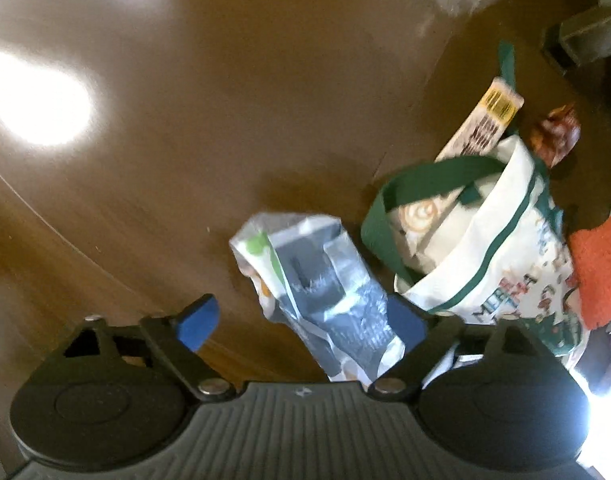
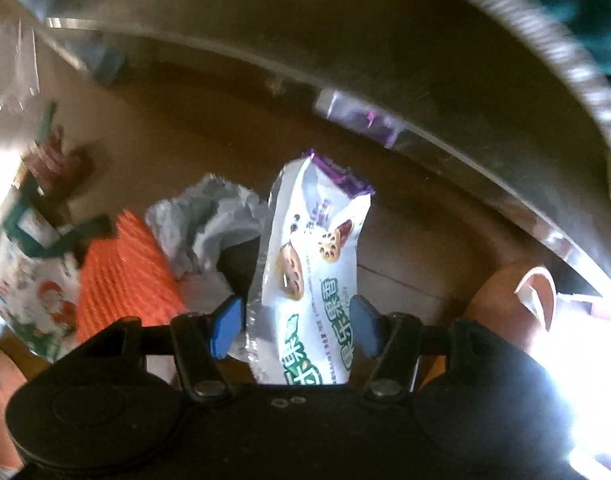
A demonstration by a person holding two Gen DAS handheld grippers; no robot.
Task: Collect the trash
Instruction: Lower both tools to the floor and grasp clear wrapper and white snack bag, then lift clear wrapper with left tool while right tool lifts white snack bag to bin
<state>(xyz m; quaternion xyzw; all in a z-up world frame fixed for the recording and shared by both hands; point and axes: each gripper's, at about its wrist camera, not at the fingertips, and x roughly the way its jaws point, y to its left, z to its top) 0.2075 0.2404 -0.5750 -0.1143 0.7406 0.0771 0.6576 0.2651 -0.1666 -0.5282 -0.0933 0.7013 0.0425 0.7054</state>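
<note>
Wrappers sit between both my grippers: left gripper (image 1: 307, 326) wide, crumpled wrapper (image 1: 305, 276) loose against one finger. Right gripper (image 2: 295, 326) pinches a snack packet (image 2: 313, 264) lightly, ready for the tote bag (image 1: 485, 248) on the table (image 1: 185, 120).

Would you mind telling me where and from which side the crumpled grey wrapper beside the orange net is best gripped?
Pinch the raised upper fold of the crumpled grey wrapper, coming from above. Its creased ridges stand up and give the fingers an edge to close on, while the orange net crowds its left side and the white snack packet between the right gripper's fingers covers its right.
</note>
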